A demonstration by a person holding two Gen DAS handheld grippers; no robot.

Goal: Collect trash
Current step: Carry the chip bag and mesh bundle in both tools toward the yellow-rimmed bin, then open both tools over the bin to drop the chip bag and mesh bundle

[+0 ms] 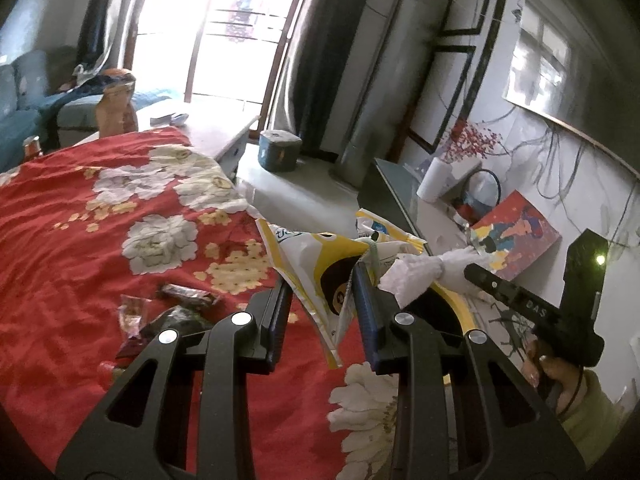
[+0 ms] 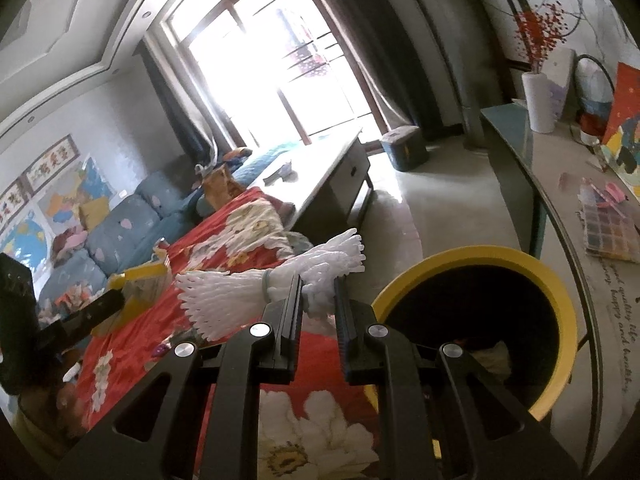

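Left fingers (image 1: 324, 316) clamp a yellow bag (image 1: 316, 264); right fingers (image 2: 318, 312) clamp white foam netting (image 2: 256, 296). Both items hang above the red cloth (image 1: 80, 220), near the yellow bin (image 2: 472, 320), evidently for disposal.

Wrappers (image 1: 168, 312) on bedspread (image 1: 80, 216); bin (image 2: 476, 320) right, beside bed edge.

The left gripper (image 1: 324, 300) pinched a yellow snack bag (image 1: 316, 260). Small wrappers (image 1: 160, 312) lay on the red floral cloth (image 1: 60, 240)
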